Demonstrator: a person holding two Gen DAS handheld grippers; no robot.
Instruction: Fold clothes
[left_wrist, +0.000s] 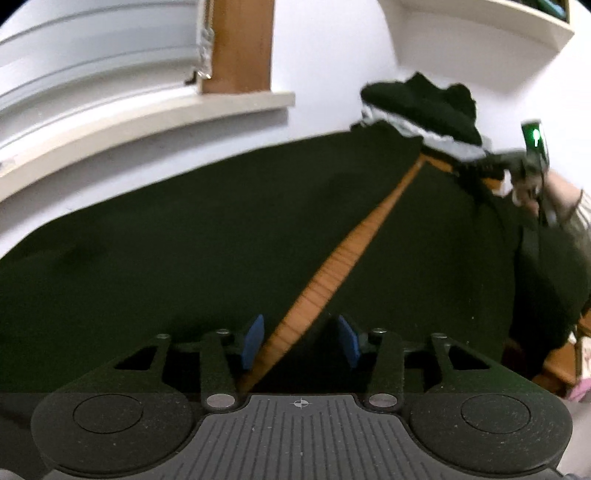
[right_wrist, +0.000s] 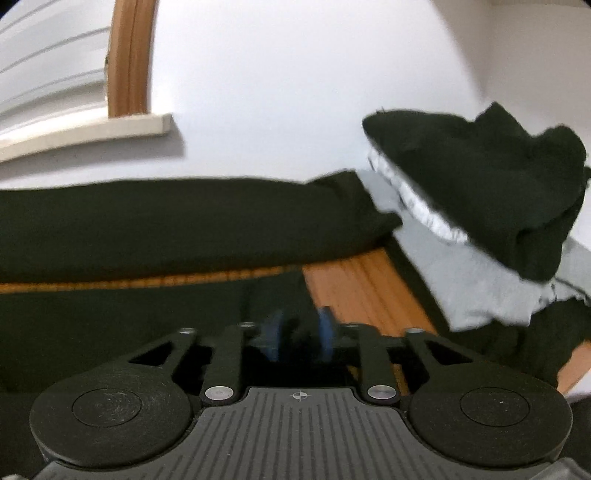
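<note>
A dark green garment (left_wrist: 184, 229) lies spread over a wooden table (left_wrist: 332, 269), with a strip of bare wood showing between two of its parts. My left gripper (left_wrist: 301, 341) hovers low over that strip, open, its blue pads (left_wrist: 255, 341) wide apart with nothing gripped. In the right wrist view the same garment (right_wrist: 147, 221) fills the left side. My right gripper (right_wrist: 300, 336) has its pads apart with a raised fold of dark cloth between them; that spot is blurred. From the left wrist view, the right gripper (left_wrist: 476, 170) is at the far right.
A pile of clothes sits at the table's far right: a dark piece (right_wrist: 472, 184) on top of grey ones (right_wrist: 480, 280). A white wall and a window sill (left_wrist: 147, 118) stand close behind the table. A person's hand (left_wrist: 554, 192) holds the right gripper.
</note>
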